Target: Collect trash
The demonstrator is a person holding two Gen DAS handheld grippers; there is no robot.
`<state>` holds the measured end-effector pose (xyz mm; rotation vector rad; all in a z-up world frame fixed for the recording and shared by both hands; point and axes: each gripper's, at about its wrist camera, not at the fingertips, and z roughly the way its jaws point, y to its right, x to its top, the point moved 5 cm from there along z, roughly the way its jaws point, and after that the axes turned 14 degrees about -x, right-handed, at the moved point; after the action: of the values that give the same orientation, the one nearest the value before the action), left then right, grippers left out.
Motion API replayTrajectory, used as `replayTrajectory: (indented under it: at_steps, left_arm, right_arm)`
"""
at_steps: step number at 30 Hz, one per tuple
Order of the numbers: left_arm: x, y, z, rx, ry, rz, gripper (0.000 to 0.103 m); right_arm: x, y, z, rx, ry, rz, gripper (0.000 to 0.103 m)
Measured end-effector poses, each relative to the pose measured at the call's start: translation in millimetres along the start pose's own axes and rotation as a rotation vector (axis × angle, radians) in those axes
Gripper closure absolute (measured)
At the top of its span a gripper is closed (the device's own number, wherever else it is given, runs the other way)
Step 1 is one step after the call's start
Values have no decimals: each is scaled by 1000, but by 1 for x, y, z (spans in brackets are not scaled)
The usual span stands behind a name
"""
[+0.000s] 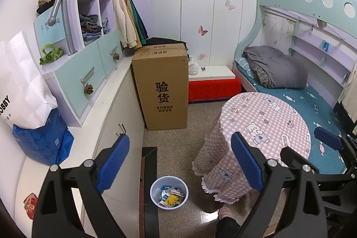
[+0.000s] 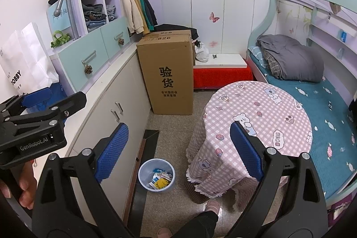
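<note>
A pale blue waste bin [image 1: 169, 192] stands on the floor between the white cabinets and the round table; it holds several paper and plastic scraps [image 1: 171, 197]. It also shows in the right wrist view [image 2: 156, 174]. My left gripper [image 1: 179, 163] is open and empty, held high above the bin. My right gripper [image 2: 178, 152] is open and empty, also well above the bin. The right gripper shows at the right edge of the left wrist view [image 1: 330, 142]. The left gripper's black body shows at the left of the right wrist view [image 2: 33, 117].
A round table with a pink checked cloth [image 1: 263, 126] stands right of the bin. A tall cardboard box [image 1: 161, 86] stands behind. White cabinets [image 1: 116, 117] run along the left, with bags [image 1: 42, 139] on top. A bed [image 1: 312, 99] lies at right. My feet [image 2: 212, 206] are below.
</note>
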<state>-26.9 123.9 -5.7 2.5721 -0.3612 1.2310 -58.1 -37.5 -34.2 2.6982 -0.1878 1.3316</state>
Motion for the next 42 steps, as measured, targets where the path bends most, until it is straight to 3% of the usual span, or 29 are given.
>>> replayTrajectory:
  at_steps: [42]
  left_arm:
    - [5,-7,21,-29,-21,-4,13]
  right_arm:
    - [5,7,16,-15,-27,-14,12]
